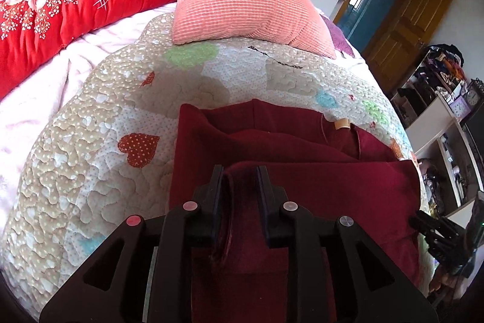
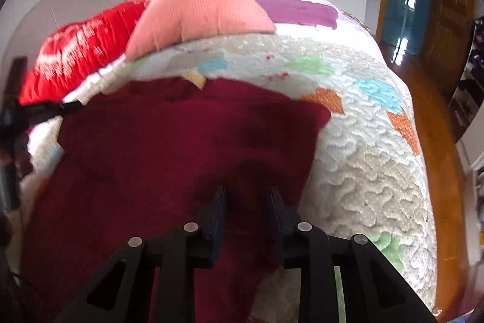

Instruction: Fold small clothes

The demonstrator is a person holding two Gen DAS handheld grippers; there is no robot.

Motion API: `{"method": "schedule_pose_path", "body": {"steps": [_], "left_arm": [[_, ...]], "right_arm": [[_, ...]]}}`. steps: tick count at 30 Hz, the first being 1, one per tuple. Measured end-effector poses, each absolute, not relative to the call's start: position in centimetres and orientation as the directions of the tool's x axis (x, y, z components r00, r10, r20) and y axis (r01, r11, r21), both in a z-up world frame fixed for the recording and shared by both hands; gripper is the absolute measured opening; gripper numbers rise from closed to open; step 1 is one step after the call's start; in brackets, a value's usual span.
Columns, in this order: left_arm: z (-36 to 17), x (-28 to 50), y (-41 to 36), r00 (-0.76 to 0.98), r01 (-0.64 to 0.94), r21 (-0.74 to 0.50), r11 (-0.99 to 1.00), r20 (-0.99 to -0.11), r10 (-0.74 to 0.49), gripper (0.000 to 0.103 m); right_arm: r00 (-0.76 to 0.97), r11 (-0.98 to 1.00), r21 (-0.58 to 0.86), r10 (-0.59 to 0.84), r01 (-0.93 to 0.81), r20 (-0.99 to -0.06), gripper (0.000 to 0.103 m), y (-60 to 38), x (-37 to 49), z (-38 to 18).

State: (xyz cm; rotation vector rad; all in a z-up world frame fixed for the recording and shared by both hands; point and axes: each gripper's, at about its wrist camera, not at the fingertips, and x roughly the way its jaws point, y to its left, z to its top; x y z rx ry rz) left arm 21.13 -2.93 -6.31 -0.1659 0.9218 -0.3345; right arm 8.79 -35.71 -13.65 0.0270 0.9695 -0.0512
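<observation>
My left gripper (image 1: pixel 240 171), jaws slightly parted, has a fold of the maroon garment (image 1: pixel 302 189) between them, its body spreading toward frame right, near my slightly parted right gripper (image 2: pixel 248 192).

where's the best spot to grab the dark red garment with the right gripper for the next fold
Probably the dark red garment is best taken at its near right edge, where the cloth ends on the quilt. Come from the right, low, with the right gripper: that edge lies flat and clear, so one finger could slide under.
</observation>
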Motion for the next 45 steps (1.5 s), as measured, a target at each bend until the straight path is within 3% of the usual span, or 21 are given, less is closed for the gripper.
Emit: {"method": "schedule_pose_path", "body": {"steps": [7,8,11,19,24,33,41,43,45], "left_arm": [[-4.5,18.8,-2.3,0.629,0.202,-0.271,0.941,-0.701,-0.337,0.018],[-4.2,18.6,-2.2,0.637,0.206,-0.283,0.937,-0.688,-0.348,0.021],[-4.4,18.6,-2.9,0.624,0.225,-0.299,0.927,-0.687,-0.373,0.042],[-9.3,20.3,-4.5,0.586,0.181,-0.141,0.973,-0.78,-0.222,0.042],[-10.0,21.1,-4.9,0.584,0.179,-0.108,0.978,-0.788,-0.194,0.043],[-9.2,19.6,-4.7,0.585,0.155,-0.125,0.98,-0.788,-0.193,0.043],[-6.7,14.4,-2.9,0.569,0.175,-0.153,0.973,-0.79,-0.227,0.043],[-6.6,12.6,-2.1,0.553,0.18,-0.174,0.968,-0.796,-0.245,0.045],[-6.6,10.6,-1.3,0.545,0.181,-0.181,0.967,-0.8,-0.251,0.056]], "right_arm": [[0.649,0.981,0.161,0.051,0.11,-0.759,0.023,-38.2,6.8,-11.1],[0.663,0.98,0.17,0.058,0.105,-0.746,0.023,-38.0,7.1,-10.5],[0.682,0.976,0.191,0.07,0.104,-0.728,0.024,-37.3,8.5,-10.2],[0.619,0.977,0.141,0.01,0.163,-0.785,0.024,-37.4,14.9,-14.5],[0.622,0.971,0.174,0.035,0.164,-0.782,0.025,-37.8,13.1,-12.6],[0.602,0.987,0.101,0.005,0.125,-0.798,0.032,-36.2,8.2,-14.0],[0.647,0.973,0.204,0.089,0.105,-0.757,0.036,-35.9,2.6,-8.5],[0.636,0.97,0.227,0.123,0.084,-0.762,0.044,-35.7,0.4,-8.1],[0.62,0.966,0.251,0.158,0.066,-0.768,0.049,-35.5,-1.8,-8.2]]}}
